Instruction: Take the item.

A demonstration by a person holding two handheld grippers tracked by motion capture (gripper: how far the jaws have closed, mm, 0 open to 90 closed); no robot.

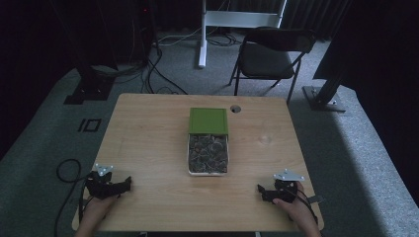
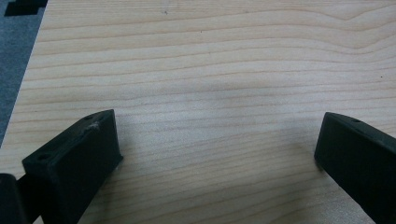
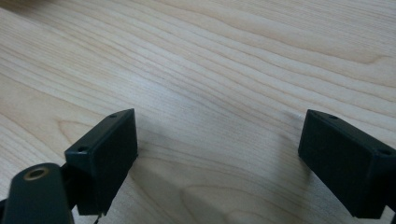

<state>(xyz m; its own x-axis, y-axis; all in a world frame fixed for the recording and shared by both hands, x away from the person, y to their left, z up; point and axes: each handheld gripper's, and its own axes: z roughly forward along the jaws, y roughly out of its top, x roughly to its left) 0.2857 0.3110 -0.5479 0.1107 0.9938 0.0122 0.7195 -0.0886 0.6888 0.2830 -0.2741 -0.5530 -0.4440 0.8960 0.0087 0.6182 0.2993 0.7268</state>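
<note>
A white box [image 1: 208, 168] full of small dark pieces sits in the middle of the wooden table [image 1: 148, 148], with its green lid [image 1: 208, 120] lying just behind it. My left gripper [image 1: 129, 181] rests near the table's front left corner, held by a hand. Its jaws stand wide apart over bare wood, and the gripper [image 2: 217, 140] holds nothing. My right gripper [image 1: 259, 189] rests near the front right corner in the other hand. In its own view the gripper [image 3: 217, 135] is open too, with only wood grain between the jaws.
A round cable hole [image 1: 235, 108] lies at the table's back edge. Behind the table stand a black folding chair [image 1: 269, 57] and a white stand [image 1: 202, 34]. Black frame feet [image 1: 323, 96] and cables [image 1: 148, 74] lie on the grey carpet.
</note>
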